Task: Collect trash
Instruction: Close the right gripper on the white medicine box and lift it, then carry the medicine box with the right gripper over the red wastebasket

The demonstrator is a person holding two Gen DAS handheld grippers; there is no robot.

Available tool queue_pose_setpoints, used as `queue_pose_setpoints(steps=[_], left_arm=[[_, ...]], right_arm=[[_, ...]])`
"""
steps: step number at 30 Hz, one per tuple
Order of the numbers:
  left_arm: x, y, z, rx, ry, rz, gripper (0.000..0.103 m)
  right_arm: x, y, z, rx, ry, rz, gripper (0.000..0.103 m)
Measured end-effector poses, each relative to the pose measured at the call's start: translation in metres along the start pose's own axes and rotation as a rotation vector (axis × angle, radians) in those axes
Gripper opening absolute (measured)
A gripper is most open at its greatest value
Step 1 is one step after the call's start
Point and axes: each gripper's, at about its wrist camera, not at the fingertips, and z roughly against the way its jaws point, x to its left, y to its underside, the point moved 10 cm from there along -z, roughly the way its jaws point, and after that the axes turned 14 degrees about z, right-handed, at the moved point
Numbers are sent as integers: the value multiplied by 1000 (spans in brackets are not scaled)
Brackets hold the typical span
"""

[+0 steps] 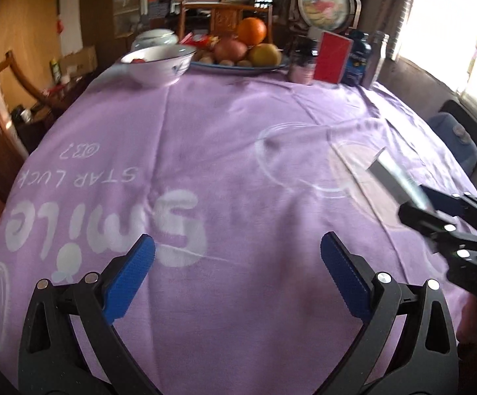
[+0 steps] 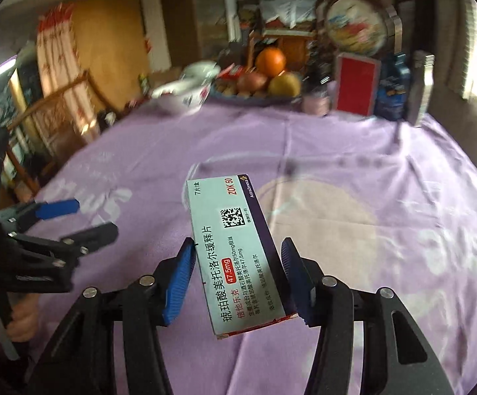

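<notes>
your right gripper [image 2: 238,279] grips the medicine box [image 2: 235,250] by its long edges, lifted clear of the worktop [image 2: 337,151], label up; judged as trash being carried off, held near one end so the rest juts forward. your left gripper [image 1: 238,276] hangs wide and holds nothing, likely kept ready. the worktop wears a creased lilac printed cloth [image 1: 225,125]. at its far edge stand a fruit plate [image 1: 238,65], a bowl [image 1: 157,64], a red box [image 1: 332,56] and bottles [image 1: 357,59]. cluttered room, bright window on the right.
</notes>
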Motion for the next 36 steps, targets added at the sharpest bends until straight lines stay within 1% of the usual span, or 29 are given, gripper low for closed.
queue_pose_setpoints(steps=[4,8,15,21,26,30,33,36], left_arm=[[-20,8,4,3,39,-12,96],[-45,21,6,18,53,-43,96],[-106,41,21,7,101,-135,96],[-167,66,38,-12,151,-245,96],[-229,99,48,-9,212,-356,96],[-273,129,52,15,264,-433,96],[-305,154,53,41,299,-491,96],[-331,178,54,62,328,-545,96]], right_arm=[[-18,13,31,-52,52,-64,54],[-42,30,64,-93,117,-123,53],[-81,76,122,-138,195,-230,54],[-113,128,172,-168,279,-320,54],[-136,173,211,-182,353,-401,53],[-155,210,244,-188,427,-459,53],[-171,246,270,-185,485,-516,53],[-179,279,288,-173,526,-563,54]])
